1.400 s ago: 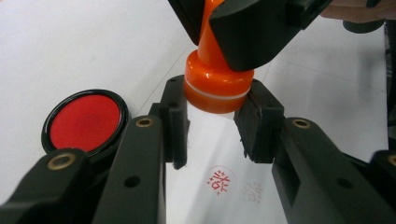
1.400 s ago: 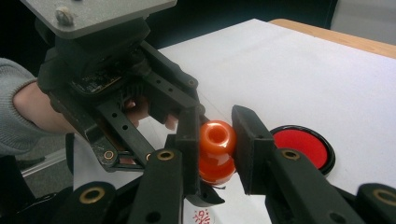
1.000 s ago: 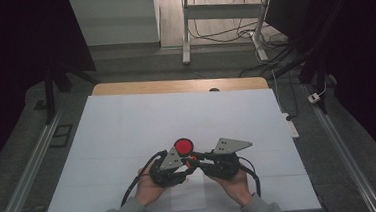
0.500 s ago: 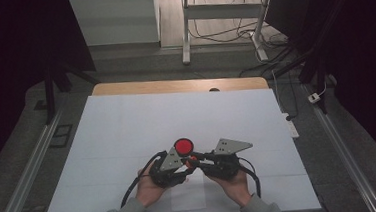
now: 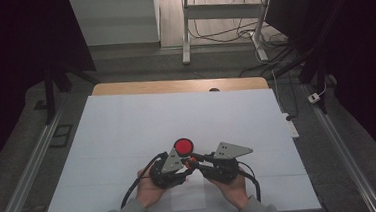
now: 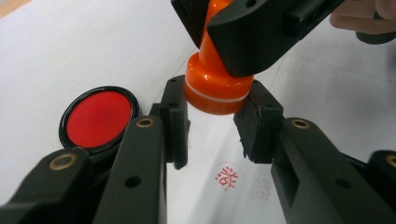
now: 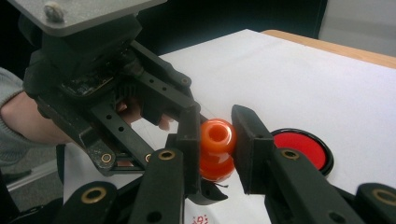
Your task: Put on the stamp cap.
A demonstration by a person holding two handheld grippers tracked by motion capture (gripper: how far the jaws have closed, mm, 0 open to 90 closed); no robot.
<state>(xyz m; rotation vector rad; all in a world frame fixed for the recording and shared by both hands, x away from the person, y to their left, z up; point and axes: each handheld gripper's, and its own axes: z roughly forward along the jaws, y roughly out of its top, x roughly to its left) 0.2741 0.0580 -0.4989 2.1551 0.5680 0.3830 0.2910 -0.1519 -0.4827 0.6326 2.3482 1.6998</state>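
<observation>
High view, set against the pictures from a second and half a second ago, shows almost no change: both hands sit at the same spot near the front edge of the white surface, the claws meet nose to nose, and the red ink pad lies just beyond them where it lay before.

The left claw comes in from the left and the right claw from the right, each gripped from below by a hand, forearms in grey sleeves entering at the bottom edge, the grey plates tilted up on top.

In the right gripper view the right claw pinches the neck of the orange stamp, its pads pressed against both sides, with the stamp's knob end facing the camera. In the left gripper view the stamp hangs upright, its broad base lifted off the surface, and the left claw stands spread, its pads flanking the base and close to it; whether they touch it I cannot tell. Below the base a red seal print marks the paper, and the ink pad lies just left of the left pad.
</observation>
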